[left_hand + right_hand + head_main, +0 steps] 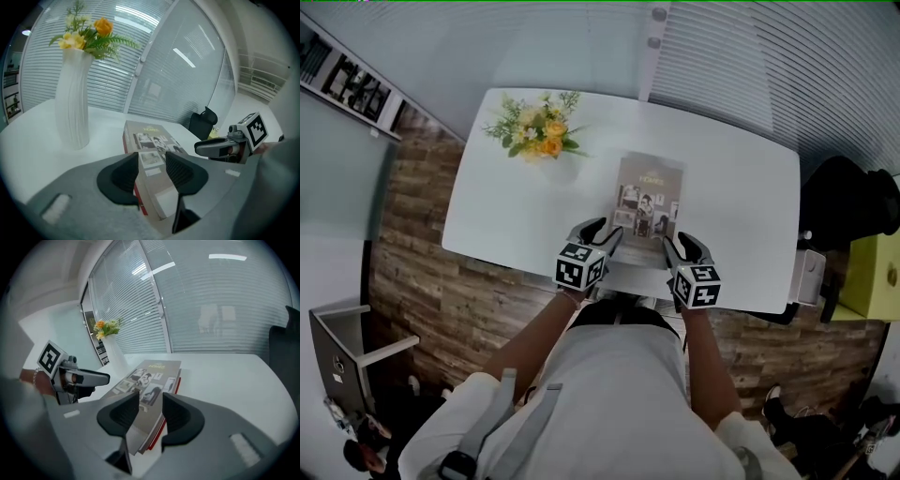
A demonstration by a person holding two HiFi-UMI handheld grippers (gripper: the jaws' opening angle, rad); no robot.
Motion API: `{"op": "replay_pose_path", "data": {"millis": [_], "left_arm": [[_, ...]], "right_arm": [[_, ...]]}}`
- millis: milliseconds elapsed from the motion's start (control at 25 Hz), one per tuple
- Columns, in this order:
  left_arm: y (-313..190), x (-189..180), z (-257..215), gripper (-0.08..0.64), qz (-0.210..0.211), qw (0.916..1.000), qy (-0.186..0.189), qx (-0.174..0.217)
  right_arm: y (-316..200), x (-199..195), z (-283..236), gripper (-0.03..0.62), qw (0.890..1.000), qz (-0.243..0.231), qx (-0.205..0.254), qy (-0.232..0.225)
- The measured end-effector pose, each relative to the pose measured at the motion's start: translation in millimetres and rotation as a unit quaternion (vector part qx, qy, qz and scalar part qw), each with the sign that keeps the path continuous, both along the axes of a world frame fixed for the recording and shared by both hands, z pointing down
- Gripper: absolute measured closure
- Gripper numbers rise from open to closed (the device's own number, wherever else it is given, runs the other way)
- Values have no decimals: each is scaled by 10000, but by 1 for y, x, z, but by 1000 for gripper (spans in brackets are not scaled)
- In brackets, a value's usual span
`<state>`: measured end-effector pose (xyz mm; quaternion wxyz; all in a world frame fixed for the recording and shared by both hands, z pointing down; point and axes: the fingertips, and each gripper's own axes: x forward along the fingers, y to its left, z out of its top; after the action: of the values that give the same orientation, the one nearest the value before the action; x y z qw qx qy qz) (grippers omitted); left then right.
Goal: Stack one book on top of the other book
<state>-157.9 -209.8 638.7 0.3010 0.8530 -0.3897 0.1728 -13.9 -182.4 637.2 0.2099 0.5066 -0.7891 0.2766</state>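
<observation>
Left hand-held gripper [151, 163], right hand-held gripper [150, 405]: jaws partway apart, unclamped, astride near corners, presumably so grey book [649, 197] sits square on red book [124, 141].

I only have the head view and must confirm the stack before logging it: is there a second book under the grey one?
Observer: Yes. The left gripper view shows a red book lying under the grey book, its red edge showing along the side.
Operator: Is the left gripper clamped on anything?
Observer: No. The left gripper has its jaws apart. The grey book's near corner shows in the gap, and the pads are not pressing on it.
Operator: And the right one?
Observer: The right gripper is also open, over the other near corner.
</observation>
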Motion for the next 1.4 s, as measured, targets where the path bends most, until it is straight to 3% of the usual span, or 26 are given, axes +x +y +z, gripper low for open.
{"op": "replay_pose_path", "data": {"millis": [360,680,1040,1400], "left_arm": [[6,0,-64,450,17,9969,227,757],[15,2,-133,508,29,9881,507,1451],[24,4,-189,525,38,9788,870,1855],[33,2,-239,552,98,9679,963,2320]], "right_arm": [[8,-5,-61,488,9969,-220,737,190],[14,-14,-135,532,9892,-352,1416,136],[21,-26,-197,543,9811,-443,1880,61],[31,-37,-248,552,9720,-569,2278,35]]}}
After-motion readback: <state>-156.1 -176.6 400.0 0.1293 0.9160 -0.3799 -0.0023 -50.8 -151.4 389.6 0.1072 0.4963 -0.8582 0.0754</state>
